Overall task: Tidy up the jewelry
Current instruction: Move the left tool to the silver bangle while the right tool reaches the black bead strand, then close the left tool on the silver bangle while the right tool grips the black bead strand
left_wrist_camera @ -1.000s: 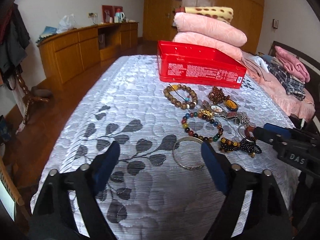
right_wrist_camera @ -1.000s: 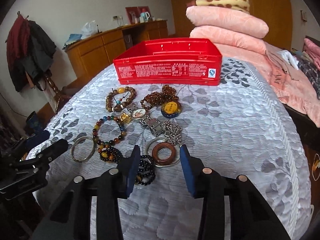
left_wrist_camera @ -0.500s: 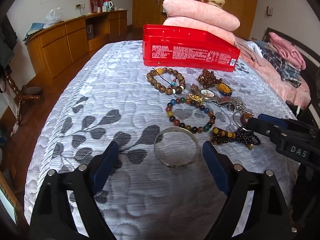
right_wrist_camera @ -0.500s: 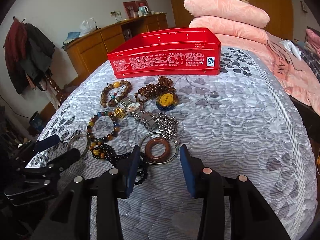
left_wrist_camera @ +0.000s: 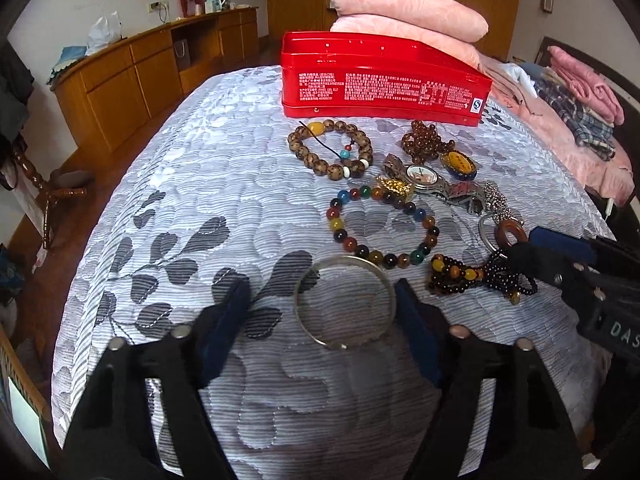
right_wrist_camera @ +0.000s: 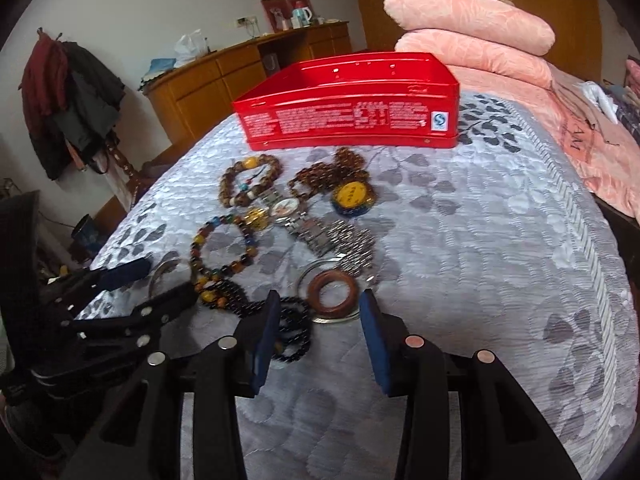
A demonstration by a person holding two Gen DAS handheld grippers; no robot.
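A silver bangle (left_wrist_camera: pixel 344 258) lies flat on the quilted bedspread (left_wrist_camera: pixel 224 184), between the fingers of my left gripper (left_wrist_camera: pixel 320 312). Those jaws are closing; the right pad is at the bangle's rim, while the left pad stands clear of it. My right gripper (right_wrist_camera: pixel 318 320) is open around a brown wooden ring (right_wrist_camera: pixel 314 294) that rests on a thin metal hoop, and its pads do not press on the ring. Behind lie a multicolour bead bracelet (left_wrist_camera: pixel 336 224), a wooden bead bracelet (left_wrist_camera: pixel 298 146), a watch (left_wrist_camera: pixel 420 174), an amber pendant (left_wrist_camera: pixel 458 162) and black beads (right_wrist_camera: pixel 292 328). The open red tin (left_wrist_camera: pixel 384 88) stands beyond.
Folded pink blankets (left_wrist_camera: pixel 404 12) are stacked behind the tin. Clothes (left_wrist_camera: pixel 576 116) lie at the right side of the bed. A wooden sideboard (left_wrist_camera: pixel 132 80) lines the left wall, and coats hang on a rack (right_wrist_camera: pixel 68 92). The bedspread drops off just below both grippers.
My left gripper has moved forward and down until the silver bangle sits between its fingers, and its jaws have narrowed. The right gripper has stayed over the wooden ring.
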